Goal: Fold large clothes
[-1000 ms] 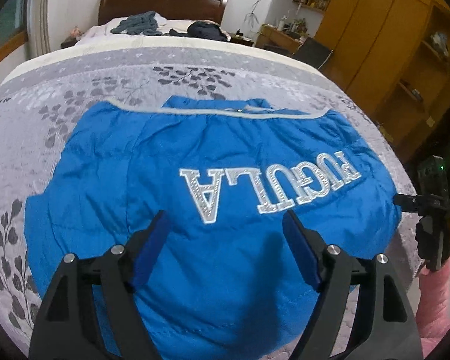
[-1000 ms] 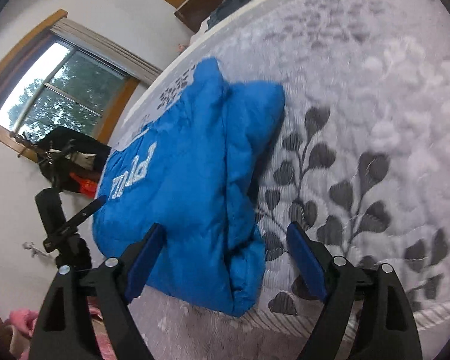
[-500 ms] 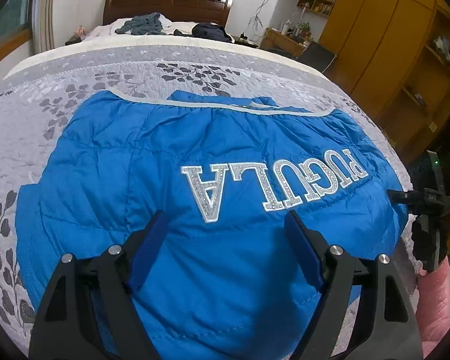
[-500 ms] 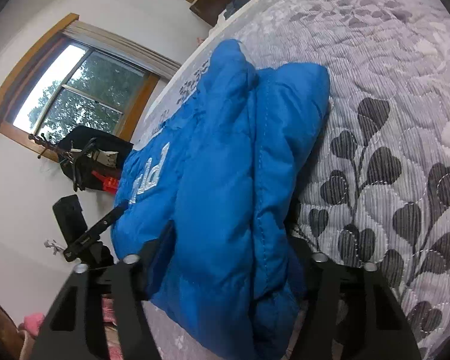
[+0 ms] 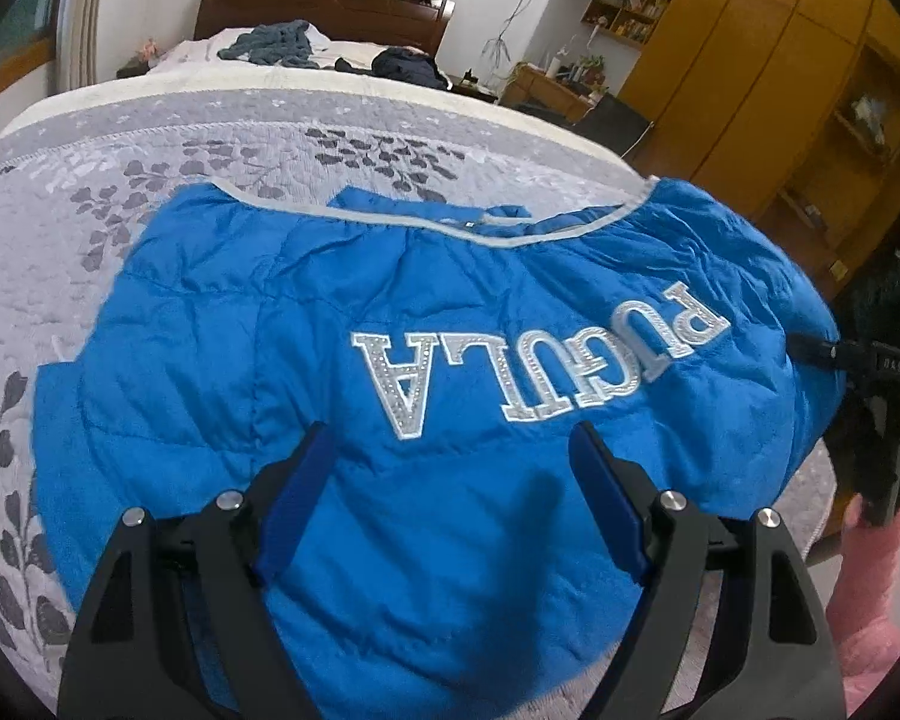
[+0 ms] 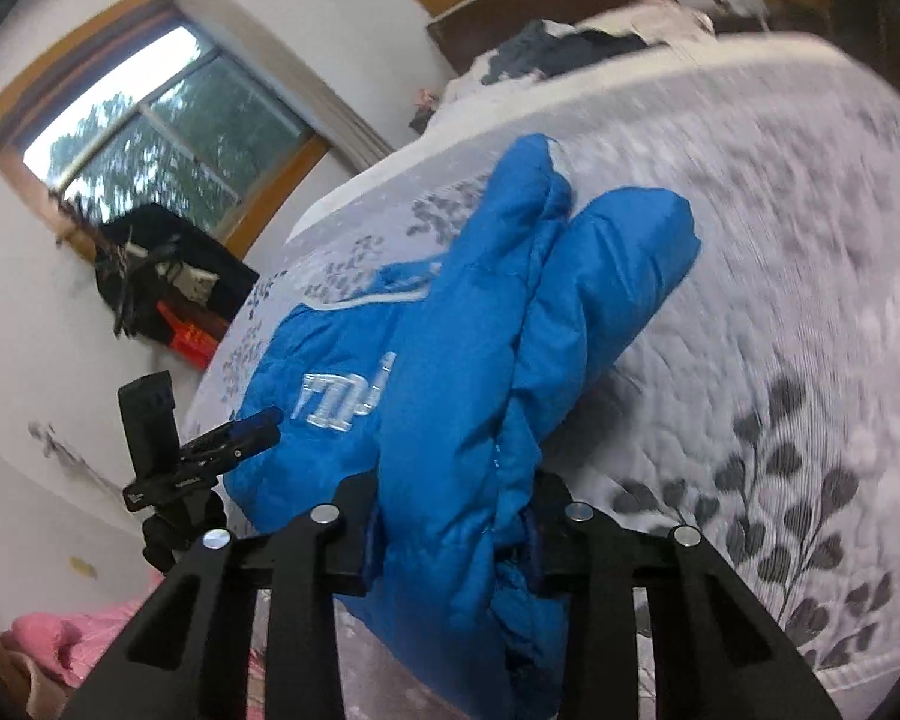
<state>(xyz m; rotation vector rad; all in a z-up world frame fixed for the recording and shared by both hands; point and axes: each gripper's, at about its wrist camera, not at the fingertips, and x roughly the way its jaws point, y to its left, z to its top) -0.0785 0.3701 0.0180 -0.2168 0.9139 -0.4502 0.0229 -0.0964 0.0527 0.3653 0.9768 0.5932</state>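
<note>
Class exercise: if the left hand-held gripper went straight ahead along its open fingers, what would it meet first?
Most likely the blue jacket, which fills the space ahead of the left hand-held gripper, near its silver lettering. Depth is unclear.

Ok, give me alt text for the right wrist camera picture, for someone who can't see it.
The right gripper is shut on a bunched, folded side of a blue jacket, which lies on a grey bedspread printed with dark leaves. The left gripper shows beyond the jacket's far side, with a window in the white wall behind.
</note>
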